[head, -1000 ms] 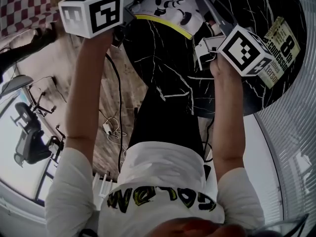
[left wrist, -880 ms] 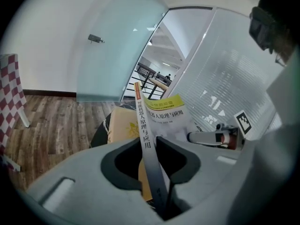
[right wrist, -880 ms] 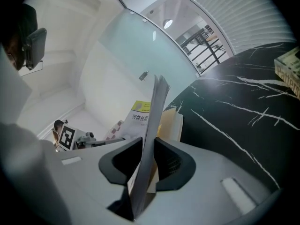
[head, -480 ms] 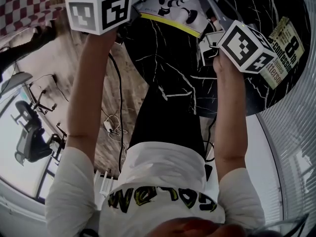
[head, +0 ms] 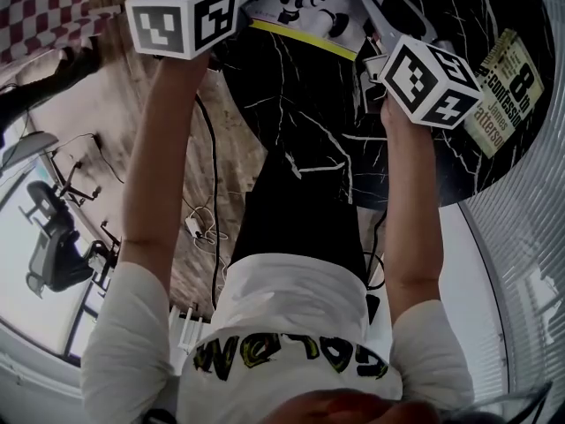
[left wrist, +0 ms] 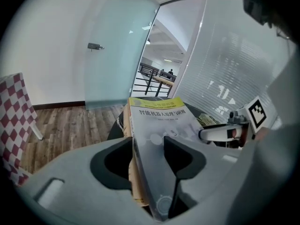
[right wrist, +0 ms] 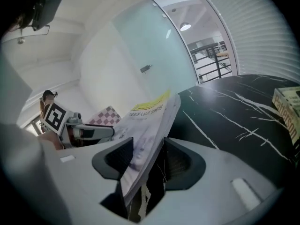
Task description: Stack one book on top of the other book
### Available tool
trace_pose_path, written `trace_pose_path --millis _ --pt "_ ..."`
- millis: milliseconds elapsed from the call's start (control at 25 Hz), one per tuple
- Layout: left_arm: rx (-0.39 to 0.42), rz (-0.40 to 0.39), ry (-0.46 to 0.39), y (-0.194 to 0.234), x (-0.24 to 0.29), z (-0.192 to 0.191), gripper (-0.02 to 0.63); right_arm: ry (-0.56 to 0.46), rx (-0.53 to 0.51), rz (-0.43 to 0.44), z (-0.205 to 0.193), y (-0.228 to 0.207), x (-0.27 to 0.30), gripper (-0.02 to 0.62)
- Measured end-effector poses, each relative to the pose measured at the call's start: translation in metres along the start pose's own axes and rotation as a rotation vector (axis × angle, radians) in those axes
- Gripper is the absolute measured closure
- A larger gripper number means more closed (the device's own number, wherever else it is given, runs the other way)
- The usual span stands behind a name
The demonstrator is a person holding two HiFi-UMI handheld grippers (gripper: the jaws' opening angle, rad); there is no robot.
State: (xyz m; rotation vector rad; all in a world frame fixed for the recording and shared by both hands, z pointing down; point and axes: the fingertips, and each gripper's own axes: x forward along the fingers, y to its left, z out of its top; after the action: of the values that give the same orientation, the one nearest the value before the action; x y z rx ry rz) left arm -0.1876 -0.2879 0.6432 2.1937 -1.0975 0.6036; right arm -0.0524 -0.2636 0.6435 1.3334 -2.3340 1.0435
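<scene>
Jaws of left gripper [left wrist: 149, 142] and right gripper [right wrist: 149, 144] had just been opening, slack around the yellow-edged book [head: 305, 3], top centre. 8th Confession paperback [head: 503, 91] lay on desk [head: 291, 95] far right, well apart, nearer right gripper.

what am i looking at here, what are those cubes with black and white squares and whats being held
No robot: a person holds two tools, each with a two-jaw claw, and the patterned cubes are part of them. One picture looks down from a head camera; the other two look along each claw. A book with a big 8 lies on the black table. A white, yellow-striped book sits between the jaws of the left claw and the right claw, which have just been opening and are not squeezing it.
</scene>
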Motion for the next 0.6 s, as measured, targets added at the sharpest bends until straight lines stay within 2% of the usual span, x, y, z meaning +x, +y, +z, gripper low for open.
trace_pose_path --millis 280,600 --pt "0.023 0.024 0.011 -0.002 -0.007 -0.004 0.387 -0.022 -0.023 -0.043 0.005 -0.007 -0.015 0.379" --pt "0.012 0.052 -0.024 -0.039 -0.040 0.000 0.371 -0.098 -0.030 -0.031 0.022 0.003 -0.063 0.376"
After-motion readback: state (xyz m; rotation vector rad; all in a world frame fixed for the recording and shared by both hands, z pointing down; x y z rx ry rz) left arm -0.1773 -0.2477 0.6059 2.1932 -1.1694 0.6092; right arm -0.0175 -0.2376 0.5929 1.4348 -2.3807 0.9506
